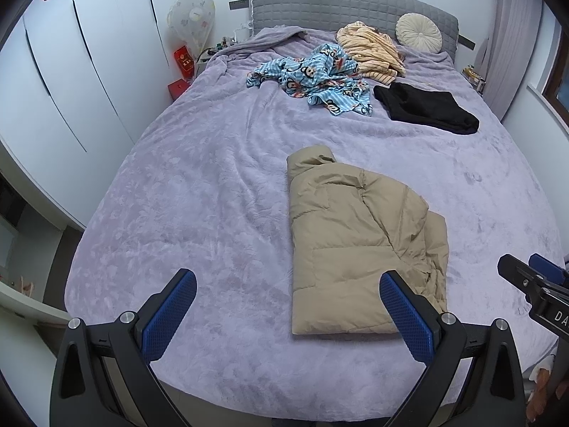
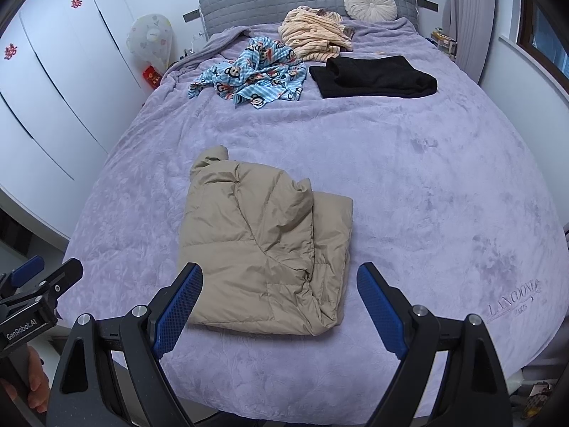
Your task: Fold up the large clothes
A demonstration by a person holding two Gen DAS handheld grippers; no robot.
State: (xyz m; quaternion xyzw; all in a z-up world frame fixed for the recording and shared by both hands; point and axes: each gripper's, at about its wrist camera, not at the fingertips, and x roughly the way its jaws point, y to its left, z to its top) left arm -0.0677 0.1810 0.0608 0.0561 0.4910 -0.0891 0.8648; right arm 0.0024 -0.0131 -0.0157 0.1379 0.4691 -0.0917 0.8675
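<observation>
On the near half of the bed [image 1: 199,185], under a lilac fleece cover: a tan puffer jacket [image 1: 359,245], folded into a rough rectangle, collar end pointing toward the grey headboard [image 1: 341,3]. Lower right corner of the jacket hidden behind a blue finger pad in the left wrist view. Left gripper [image 1: 288,284] above the near edge of the bed, fingers spread wide, holding nothing. Right gripper [image 2: 280,281] likewise, fingers wide and bare (jacket's near edge seen between them, not touched). Farther up the bed: a crumpled blue cartoon-print garment [image 2: 254,78], a striped cream garment [image 2: 314,37] with a dark patch at its far side too small to make out, a black folded garment [image 2: 373,76], a round cream cushion [image 2: 370,3]. Embroidered lettering on the cover at right, only partly legible. Wardrobe doors [image 1: 71,71] cut off at left.
</observation>
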